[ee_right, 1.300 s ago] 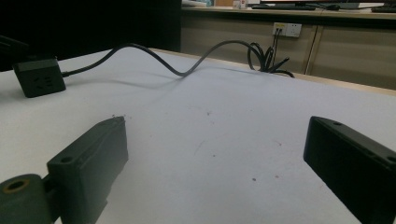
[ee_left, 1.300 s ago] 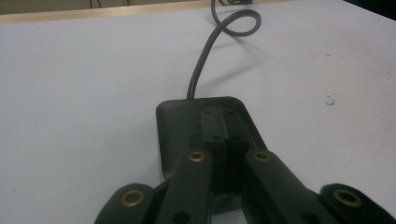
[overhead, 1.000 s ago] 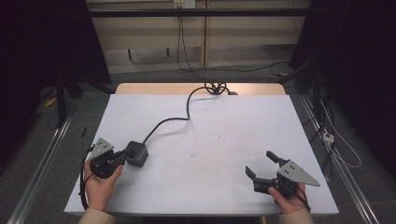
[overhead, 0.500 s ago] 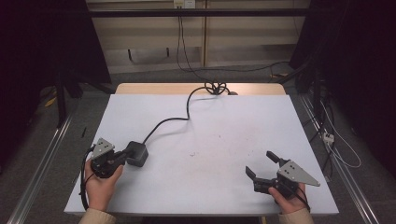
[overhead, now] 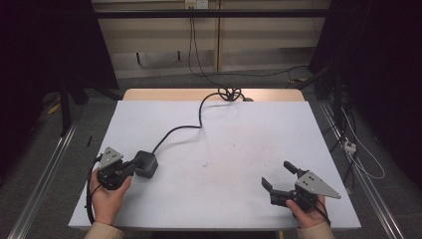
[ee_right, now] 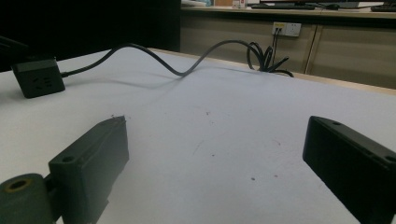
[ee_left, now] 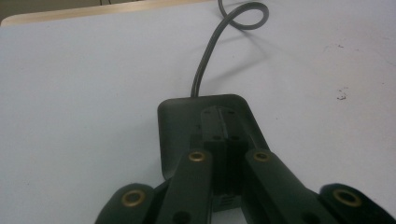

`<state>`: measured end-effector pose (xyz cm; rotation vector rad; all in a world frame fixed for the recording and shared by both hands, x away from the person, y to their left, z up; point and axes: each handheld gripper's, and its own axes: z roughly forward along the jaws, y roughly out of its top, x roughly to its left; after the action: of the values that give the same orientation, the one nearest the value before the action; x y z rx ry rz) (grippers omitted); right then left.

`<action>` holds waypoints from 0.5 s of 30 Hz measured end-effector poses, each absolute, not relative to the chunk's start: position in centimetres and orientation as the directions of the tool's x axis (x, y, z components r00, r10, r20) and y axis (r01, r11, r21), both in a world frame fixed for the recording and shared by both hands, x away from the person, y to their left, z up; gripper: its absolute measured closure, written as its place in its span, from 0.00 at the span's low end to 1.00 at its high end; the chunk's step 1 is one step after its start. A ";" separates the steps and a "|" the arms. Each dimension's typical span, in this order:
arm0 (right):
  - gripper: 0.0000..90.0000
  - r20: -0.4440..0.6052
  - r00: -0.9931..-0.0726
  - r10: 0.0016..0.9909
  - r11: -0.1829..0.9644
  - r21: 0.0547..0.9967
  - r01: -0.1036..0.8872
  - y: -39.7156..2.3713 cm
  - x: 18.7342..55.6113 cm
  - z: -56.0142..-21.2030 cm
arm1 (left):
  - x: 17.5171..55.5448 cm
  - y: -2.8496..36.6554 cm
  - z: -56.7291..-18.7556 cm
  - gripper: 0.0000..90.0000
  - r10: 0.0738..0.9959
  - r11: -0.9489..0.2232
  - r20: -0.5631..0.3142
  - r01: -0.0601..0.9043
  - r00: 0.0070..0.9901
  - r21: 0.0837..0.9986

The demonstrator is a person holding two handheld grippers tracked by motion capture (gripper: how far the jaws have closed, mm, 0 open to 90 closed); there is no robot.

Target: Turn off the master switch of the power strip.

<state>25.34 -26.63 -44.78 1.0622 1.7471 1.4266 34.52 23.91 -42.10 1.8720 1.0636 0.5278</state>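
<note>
Item: black power socket block [overhead: 146, 164], square, with a dark cable [overhead: 185, 127] running from its far side across the table to a coiled bundle [overhead: 229, 93] at the far edge. Location: near-left part of the white table surface [overhead: 239, 139], lying flat. Left gripper [overhead: 130, 167]: jaws brought together, tips lying on top of the block as the left gripper view shows [ee_left: 223, 140]; whether they pinch any part of it or merely press on it cannot be told. Right gripper [overhead: 278, 179]: jaws spread wide, holding nothing, held low at the near-right corner, well apart from the block; the right gripper view shows the block [ee_right: 38, 78] far off at its left. Progress, as judged: contact with the block is made; no lift or shift is evident, the cable lies slack in a loose curve, and any moving, turning or plugging remains to be done. Surface: matt white sheet with faint dark specks near the middle [overhead: 211, 163], over a wooden tabletop showing at the far edge. Room: dim, dark curtains at both sides, beige cabinet fronts behind, wall outlet [ee_right: 287, 29], metal rails along the floor.
</note>
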 end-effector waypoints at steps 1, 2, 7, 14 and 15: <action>0.07 0.015 -0.471 0.882 0.085 0.978 0.191 -26.6 25.3 -44.8 | 34.5 23.9 -42.1 1.00 0.840 -0.234 -0.061 0.462 0.539 0.856; 0.07 0.014 -0.471 0.882 0.086 0.978 0.190 -26.6 25.4 -44.8 | 34.5 23.9 -42.1 1.00 0.840 -0.229 -0.067 0.464 0.539 0.856; 0.07 0.016 -0.468 0.883 0.083 0.978 0.191 -26.7 25.3 -44.7 | 34.5 23.9 -42.2 1.00 0.842 -0.222 -0.071 0.465 0.534 0.857; 0.07 0.017 -0.468 0.884 0.082 0.978 0.191 -26.7 25.3 -44.7 | 34.5 24.0 -42.2 1.00 0.842 -0.220 -0.073 0.463 0.535 0.859; 0.07 0.017 -0.468 0.883 0.083 0.978 0.191 -26.7 25.3 -44.7 | 34.5 24.0 -42.2 1.00 0.841 -0.224 -0.070 0.462 0.537 0.858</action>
<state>25.34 -26.69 -44.74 1.0656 1.7437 1.4270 34.51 23.97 -42.19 1.8635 1.0698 0.5228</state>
